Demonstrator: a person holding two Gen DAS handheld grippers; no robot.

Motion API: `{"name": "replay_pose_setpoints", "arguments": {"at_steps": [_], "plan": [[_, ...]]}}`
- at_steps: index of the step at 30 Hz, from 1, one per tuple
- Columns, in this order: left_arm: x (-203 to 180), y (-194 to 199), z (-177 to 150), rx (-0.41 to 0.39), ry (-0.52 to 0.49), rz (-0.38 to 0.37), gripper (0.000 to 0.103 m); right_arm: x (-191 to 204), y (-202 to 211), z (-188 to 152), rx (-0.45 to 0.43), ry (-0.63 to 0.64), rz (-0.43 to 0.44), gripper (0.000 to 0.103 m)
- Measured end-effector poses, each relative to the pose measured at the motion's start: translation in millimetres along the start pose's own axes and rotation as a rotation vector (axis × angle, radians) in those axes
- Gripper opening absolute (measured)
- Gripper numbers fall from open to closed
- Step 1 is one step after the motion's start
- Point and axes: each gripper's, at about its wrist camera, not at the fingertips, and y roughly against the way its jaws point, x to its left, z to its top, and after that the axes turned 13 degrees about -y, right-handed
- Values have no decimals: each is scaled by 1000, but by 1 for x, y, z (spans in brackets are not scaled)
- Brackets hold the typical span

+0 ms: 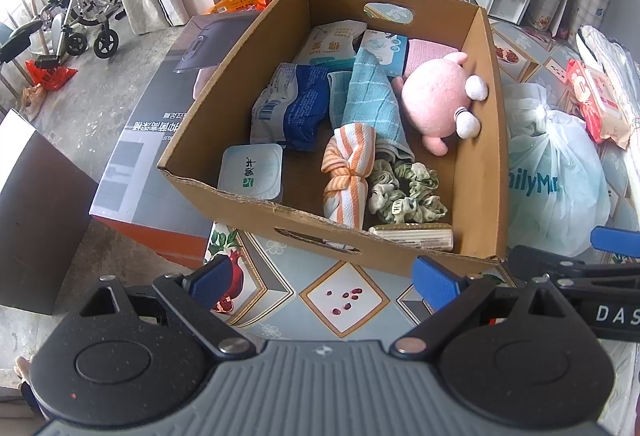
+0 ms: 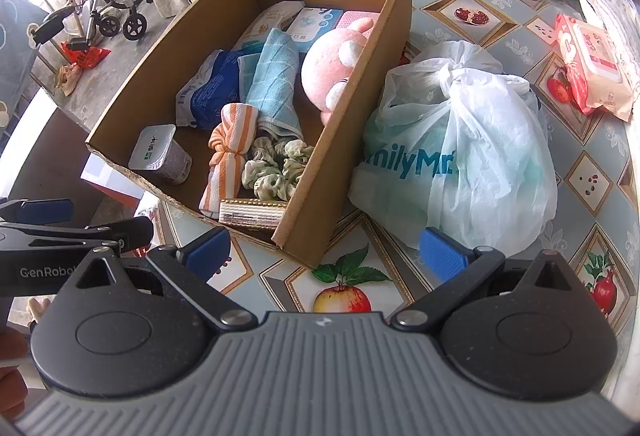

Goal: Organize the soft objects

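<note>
Both claws, left claw [image 1: 324, 278] and right claw [image 2: 324, 250], hang open and empty; ahead, the tied plastic bag [image 2: 472, 151] risks slipping, and the cardboard box [image 2: 320, 203] wall may snag fingers.

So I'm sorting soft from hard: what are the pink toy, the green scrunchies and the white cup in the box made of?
Pink plush toy: fuzzy matte fabric, probably stuffed. Green scrunchies: gathered, crinkled cloth. Yogurt cup: seemingly rigid plastic with a smooth printed foil-like lid.
</note>
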Motion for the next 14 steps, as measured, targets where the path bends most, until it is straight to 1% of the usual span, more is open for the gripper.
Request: {"name": "replay_pose_setpoints", "arguments": {"at_steps": [14], "plan": [[-6, -3, 0, 9, -1, -6, 97, -6, -1, 3, 4, -17, -6, 101]]}}
